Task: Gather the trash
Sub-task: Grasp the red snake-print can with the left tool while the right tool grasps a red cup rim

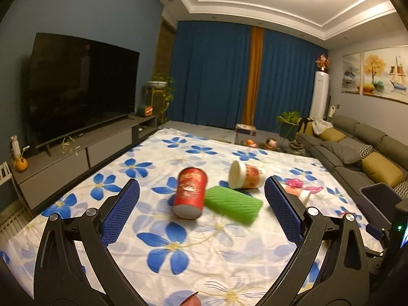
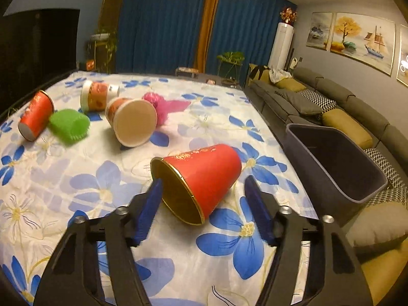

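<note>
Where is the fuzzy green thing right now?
The green thing lies on the flowery tablecloth, far left in the right wrist view. It sits right beside a tipped-over red cup and in front of a white cup.

A large dark television (image 1: 81,86) stands on a long grey cabinet (image 1: 84,150) against the blue-grey wall, with potted plants (image 1: 163,89) beside closed blue curtains (image 1: 214,76) split by an orange strip. A grey sofa (image 2: 318,97) with mustard cushions (image 2: 346,127) runs under framed paintings (image 2: 362,40), near a white standing air conditioner (image 2: 281,43).
</note>
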Action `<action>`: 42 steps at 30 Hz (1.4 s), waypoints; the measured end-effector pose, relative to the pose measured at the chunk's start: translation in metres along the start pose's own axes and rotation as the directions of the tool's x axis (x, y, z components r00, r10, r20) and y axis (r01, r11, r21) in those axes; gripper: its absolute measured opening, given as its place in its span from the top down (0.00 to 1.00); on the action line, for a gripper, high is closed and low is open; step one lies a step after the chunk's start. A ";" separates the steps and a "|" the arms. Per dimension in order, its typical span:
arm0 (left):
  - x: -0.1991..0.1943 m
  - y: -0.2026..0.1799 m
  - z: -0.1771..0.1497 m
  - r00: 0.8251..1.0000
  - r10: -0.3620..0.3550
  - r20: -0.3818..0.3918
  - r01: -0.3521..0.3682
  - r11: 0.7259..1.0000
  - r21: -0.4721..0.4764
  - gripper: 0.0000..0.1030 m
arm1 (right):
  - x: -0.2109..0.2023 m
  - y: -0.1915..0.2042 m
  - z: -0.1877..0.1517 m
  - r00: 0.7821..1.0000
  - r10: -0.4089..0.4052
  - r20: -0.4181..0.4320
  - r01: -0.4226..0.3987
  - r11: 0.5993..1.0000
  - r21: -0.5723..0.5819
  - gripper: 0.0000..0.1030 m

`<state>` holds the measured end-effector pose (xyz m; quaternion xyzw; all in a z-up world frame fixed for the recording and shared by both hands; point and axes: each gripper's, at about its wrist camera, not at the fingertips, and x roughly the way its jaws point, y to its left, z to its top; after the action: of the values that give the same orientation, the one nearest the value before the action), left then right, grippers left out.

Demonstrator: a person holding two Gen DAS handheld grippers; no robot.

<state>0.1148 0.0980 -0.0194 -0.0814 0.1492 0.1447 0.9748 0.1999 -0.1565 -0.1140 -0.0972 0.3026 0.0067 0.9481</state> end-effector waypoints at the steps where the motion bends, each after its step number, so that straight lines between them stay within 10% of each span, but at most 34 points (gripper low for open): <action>1: 0.003 0.004 0.000 1.000 0.009 -0.008 -0.009 1.000 -0.002 0.06 | 0.002 0.000 0.001 1.000 -0.003 -0.006 0.003 1.000 0.000 0.47; 5: 0.015 0.014 -0.002 0.999 0.018 -0.029 -0.018 1.000 -0.014 0.06 | 0.012 0.001 0.002 0.999 -0.008 -0.038 0.008 1.000 -0.007 0.73; 13: 0.046 0.020 -0.002 0.996 0.002 -0.087 -0.002 1.000 -0.003 0.06 | 0.013 -0.001 0.004 1.000 -0.009 -0.028 0.009 1.000 -0.011 0.95; 42: 0.160 0.026 -0.022 0.956 -0.001 -0.294 0.004 1.000 0.008 0.19 | -0.005 -0.012 0.029 0.994 0.041 0.105 -0.052 0.994 0.101 0.96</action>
<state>0.2473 0.1590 -0.0931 -0.0981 0.2932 0.1291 0.9422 0.2132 -0.1624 -0.0853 -0.0406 0.2556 0.0182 0.9658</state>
